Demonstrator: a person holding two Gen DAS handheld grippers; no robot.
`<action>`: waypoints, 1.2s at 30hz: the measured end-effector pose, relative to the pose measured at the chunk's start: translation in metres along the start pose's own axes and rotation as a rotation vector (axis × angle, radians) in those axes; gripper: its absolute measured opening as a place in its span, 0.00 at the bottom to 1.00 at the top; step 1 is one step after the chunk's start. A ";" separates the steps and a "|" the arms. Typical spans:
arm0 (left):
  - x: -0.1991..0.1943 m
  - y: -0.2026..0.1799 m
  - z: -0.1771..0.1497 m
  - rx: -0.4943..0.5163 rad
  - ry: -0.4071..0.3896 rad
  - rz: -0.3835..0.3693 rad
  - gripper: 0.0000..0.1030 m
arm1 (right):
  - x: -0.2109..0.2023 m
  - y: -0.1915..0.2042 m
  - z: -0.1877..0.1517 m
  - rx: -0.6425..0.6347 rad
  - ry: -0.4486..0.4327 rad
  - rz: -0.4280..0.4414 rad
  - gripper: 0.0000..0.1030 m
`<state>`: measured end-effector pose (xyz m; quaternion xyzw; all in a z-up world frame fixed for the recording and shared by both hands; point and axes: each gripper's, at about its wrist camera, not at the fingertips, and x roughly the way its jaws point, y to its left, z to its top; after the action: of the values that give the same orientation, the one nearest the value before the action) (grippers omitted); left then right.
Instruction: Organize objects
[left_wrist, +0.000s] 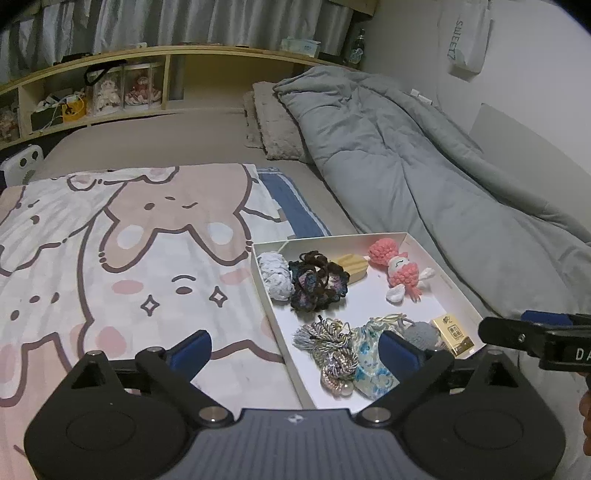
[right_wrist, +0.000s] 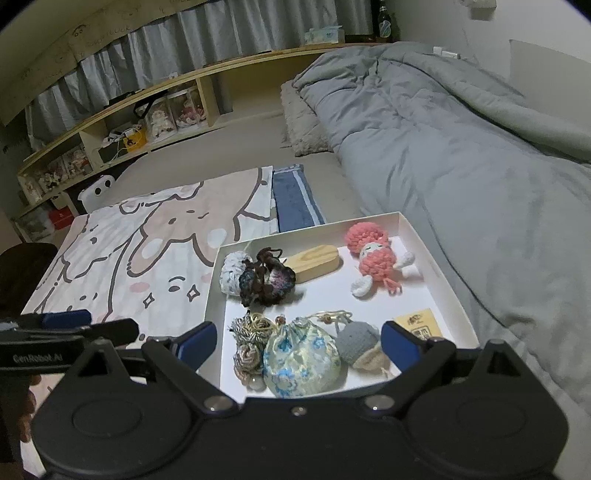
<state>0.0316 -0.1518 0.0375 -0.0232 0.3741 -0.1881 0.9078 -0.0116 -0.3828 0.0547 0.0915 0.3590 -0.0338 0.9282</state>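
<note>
Resting on the bed, a shallow white tray (right_wrist: 417, 236) serves as the landmark; its low walls enclose all the small items. Inside, toward the far wall, lie a white crochet scrunchie (right_wrist: 231, 271), a dark scrunchie (right_wrist: 264, 282), a wooden block (right_wrist: 314, 264) and a pink knitted doll (right_wrist: 373, 260). Toward the near wall sit a tassel bundle (right_wrist: 251, 343), a floral drawstring pouch (right_wrist: 301, 360), a grey knitted piece (right_wrist: 360, 341) and a yellow card packet (right_wrist: 419, 321). The tray floor between the doll and the packet is bare. Left of the tray spreads a cartoon-print blanket (left_wrist: 129, 258), flat and open. Right of it, a grey duvet (right_wrist: 461, 147) lies bunched close to the wall. Beyond the tray, a wooden shelf (left_wrist: 110, 59) backs the bed. Left tongs (left_wrist: 295, 349) are released, straddling the tray's left wall. Right tongs (right_wrist: 299, 339) are released, over the pouch at the near edge.
</note>
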 end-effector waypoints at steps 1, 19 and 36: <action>-0.002 0.001 0.000 -0.002 -0.002 0.002 0.95 | -0.003 0.001 -0.002 0.000 -0.002 -0.003 0.94; -0.032 0.012 -0.026 0.055 0.030 0.065 0.96 | -0.029 0.006 -0.046 0.012 0.013 -0.049 0.96; -0.032 0.028 -0.055 0.065 0.039 0.066 1.00 | -0.030 0.013 -0.076 0.018 0.019 -0.121 0.97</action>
<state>-0.0182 -0.1094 0.0138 0.0222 0.3859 -0.1707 0.9063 -0.0821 -0.3549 0.0214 0.0785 0.3722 -0.0922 0.9202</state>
